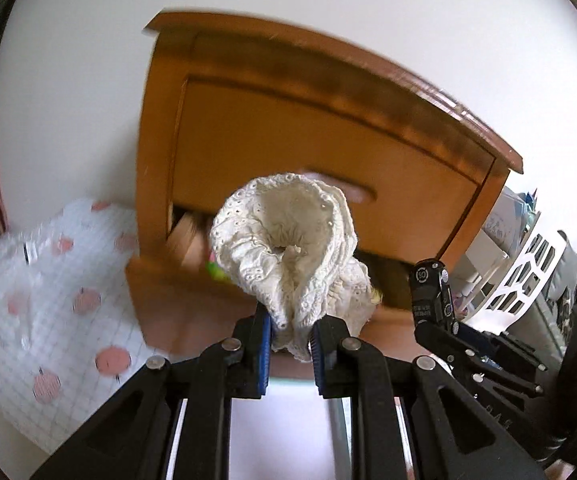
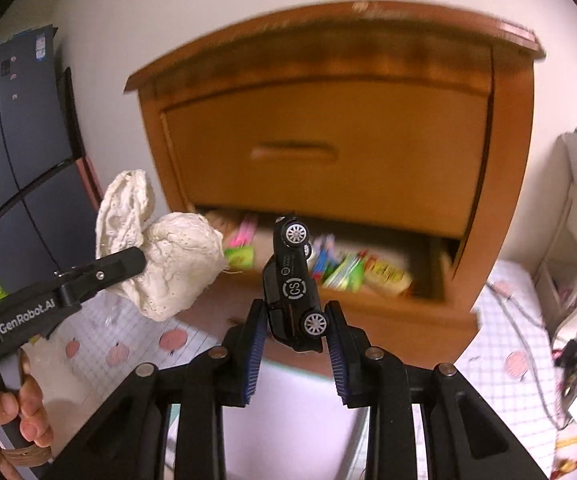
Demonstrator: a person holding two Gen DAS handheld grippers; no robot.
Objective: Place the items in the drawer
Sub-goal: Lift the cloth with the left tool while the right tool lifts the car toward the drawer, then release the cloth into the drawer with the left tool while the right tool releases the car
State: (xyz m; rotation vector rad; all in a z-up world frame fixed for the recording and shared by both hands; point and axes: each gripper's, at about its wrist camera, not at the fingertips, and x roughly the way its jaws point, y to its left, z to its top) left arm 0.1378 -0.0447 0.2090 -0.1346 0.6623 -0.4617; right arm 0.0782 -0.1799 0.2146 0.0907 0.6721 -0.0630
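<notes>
A wooden nightstand (image 2: 328, 60) stands ahead, its lower drawer (image 2: 388, 312) pulled open. Several colourful packets (image 2: 348, 268) lie inside it. My left gripper (image 1: 290, 320) is shut on a bunched white lace cloth (image 1: 288, 236), held up in front of the open drawer (image 1: 192, 300). My right gripper (image 2: 296, 312) is shut on a black toy car (image 2: 292, 280), nose up, just before the drawer's front edge. In the right wrist view the left gripper (image 2: 128, 264) and the cloth (image 2: 172, 264) hang at the drawer's left corner. The car (image 1: 432, 292) also shows in the left wrist view.
The upper drawer (image 2: 320, 140) is closed. Peach-patterned white bedding (image 1: 48, 320) lies on both sides of the nightstand. A dark blue cabinet (image 2: 20, 120) stands to the left and a white slotted basket (image 1: 520, 280) to the right. A hand (image 2: 28, 412) grips the left handle.
</notes>
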